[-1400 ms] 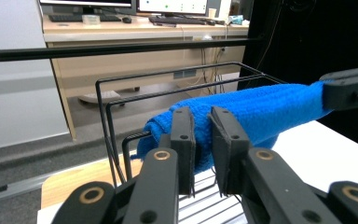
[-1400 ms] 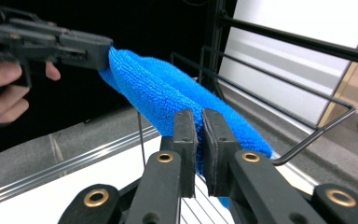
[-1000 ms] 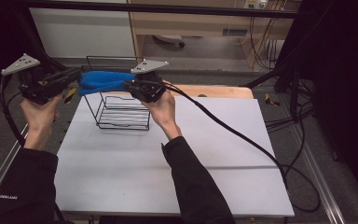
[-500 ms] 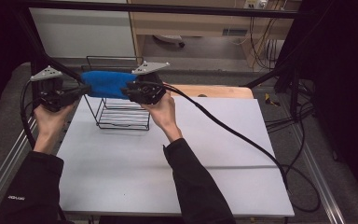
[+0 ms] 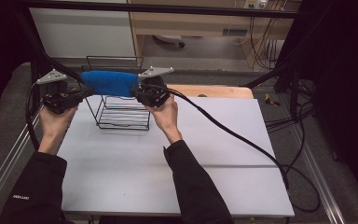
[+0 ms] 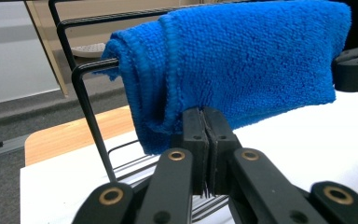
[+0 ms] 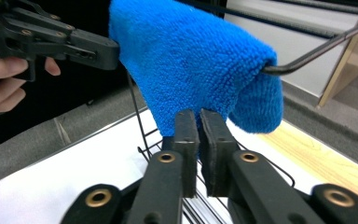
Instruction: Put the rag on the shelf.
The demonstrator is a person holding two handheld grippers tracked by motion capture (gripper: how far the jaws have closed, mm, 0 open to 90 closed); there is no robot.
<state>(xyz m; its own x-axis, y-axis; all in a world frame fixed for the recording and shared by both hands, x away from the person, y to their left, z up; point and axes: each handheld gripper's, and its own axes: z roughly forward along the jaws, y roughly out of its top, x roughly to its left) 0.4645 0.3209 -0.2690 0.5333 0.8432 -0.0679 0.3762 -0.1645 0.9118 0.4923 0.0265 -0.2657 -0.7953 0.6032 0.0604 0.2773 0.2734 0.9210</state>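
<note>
Compared with a second ago, the blue terry microfibre cloth (image 5: 109, 83) sits lower and more squarely over the top bar of the black wire rack (image 5: 121, 112); my left tool (image 5: 81, 92) has come down and in toward the rack with its end of the cloth, while my right tool (image 5: 140, 92) has hardly shifted. In the left gripper view, my left tool (image 6: 204, 116) has its jaws pressed together, pinching the cloth's lower hem (image 6: 182, 123). In the right gripper view, my right tool (image 7: 198, 119) pinches the other end of the cloth (image 7: 191, 60), jaws nearly together on the thin edge after a brief loosening and re-closing. I judge that the cloth is now draped on the rail (image 7: 317, 49) and the hanging step is nearly finished; what remains looks like letting go. Materials: the cloth is soft, looped, thick pile, folded into a few layers with a stitched border, sagging either side of the bar. The rack is thin, rigid, bent black wire with a barred floor, standing on the smooth white tabletop (image 5: 214, 163).
</note>
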